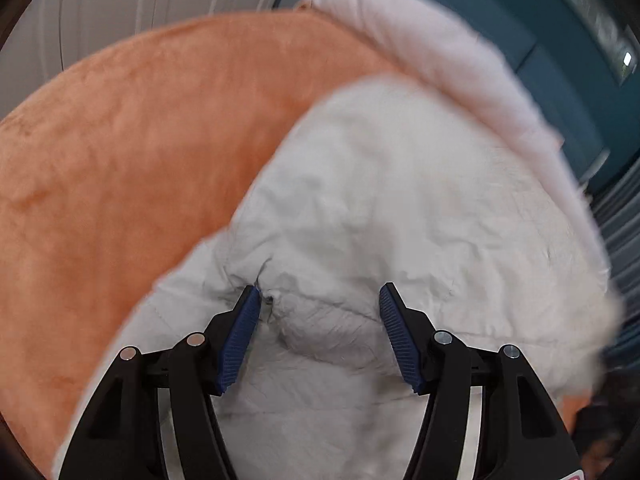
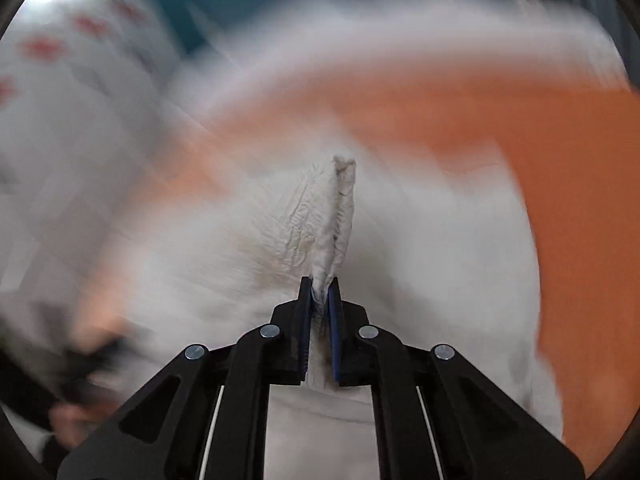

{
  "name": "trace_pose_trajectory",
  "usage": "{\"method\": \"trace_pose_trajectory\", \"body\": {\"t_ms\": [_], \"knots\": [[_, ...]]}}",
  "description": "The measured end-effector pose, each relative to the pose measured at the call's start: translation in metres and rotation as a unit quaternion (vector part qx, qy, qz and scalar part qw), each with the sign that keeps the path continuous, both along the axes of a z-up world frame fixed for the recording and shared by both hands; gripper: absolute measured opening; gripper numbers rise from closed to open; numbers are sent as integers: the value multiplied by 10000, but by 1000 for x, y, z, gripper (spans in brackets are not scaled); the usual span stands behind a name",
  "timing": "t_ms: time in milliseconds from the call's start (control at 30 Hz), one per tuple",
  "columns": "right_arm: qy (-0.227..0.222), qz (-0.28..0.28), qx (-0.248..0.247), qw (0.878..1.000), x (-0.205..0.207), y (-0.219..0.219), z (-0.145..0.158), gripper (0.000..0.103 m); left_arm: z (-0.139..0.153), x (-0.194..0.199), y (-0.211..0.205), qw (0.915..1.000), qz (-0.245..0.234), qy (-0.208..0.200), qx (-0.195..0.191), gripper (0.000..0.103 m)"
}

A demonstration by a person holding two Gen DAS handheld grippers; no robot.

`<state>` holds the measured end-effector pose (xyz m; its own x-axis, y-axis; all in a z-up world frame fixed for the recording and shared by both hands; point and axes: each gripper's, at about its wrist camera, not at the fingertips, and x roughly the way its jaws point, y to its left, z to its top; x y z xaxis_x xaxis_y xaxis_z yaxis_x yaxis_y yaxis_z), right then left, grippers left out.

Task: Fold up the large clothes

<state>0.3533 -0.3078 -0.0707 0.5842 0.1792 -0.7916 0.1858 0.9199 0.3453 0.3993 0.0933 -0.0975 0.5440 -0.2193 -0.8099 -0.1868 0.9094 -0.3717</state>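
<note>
A large white crumpled garment (image 1: 380, 200) lies spread on an orange plush surface (image 1: 120, 140). My left gripper (image 1: 319, 288) hangs just over it, jaws wide apart, and the left blue pad (image 1: 244, 328) rests by a small pucker in the cloth. Nothing is pinched between its pads. In the right wrist view, my right gripper (image 2: 320, 280) is shut on a raised ridge of the white garment (image 2: 336, 208), which sticks up past the fingertips. The rest of that view is heavily blurred.
A pale pink cloth (image 1: 420, 40) lies along the garment's far edge. Teal furniture (image 1: 540, 40) stands beyond it. A white cloth with red marks (image 2: 60, 80) shows at upper left in the right wrist view. A blurred hand (image 2: 68, 420) is at lower left.
</note>
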Motion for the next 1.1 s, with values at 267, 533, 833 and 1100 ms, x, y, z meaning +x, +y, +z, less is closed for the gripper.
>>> {"method": "trace_pose_trajectory", "body": {"t_ms": [267, 533, 833, 1100], "knots": [[-546, -492, -612, 9954, -34, 12, 33, 15, 5, -8, -4, 9992, -74, -135, 367, 60], [-1175, 825, -620, 9877, -3, 88, 76, 15, 85, 13, -16, 9945, -266, -986, 241, 60], [-566, 946, -1293, 9855, 46, 104, 21, 14, 44, 101, -32, 9919, -504, -274, 1131, 65], [-629, 634, -657, 9938, 40, 52, -31, 9, -9, 101, -25, 9866, -519, -534, 1449, 73]]}}
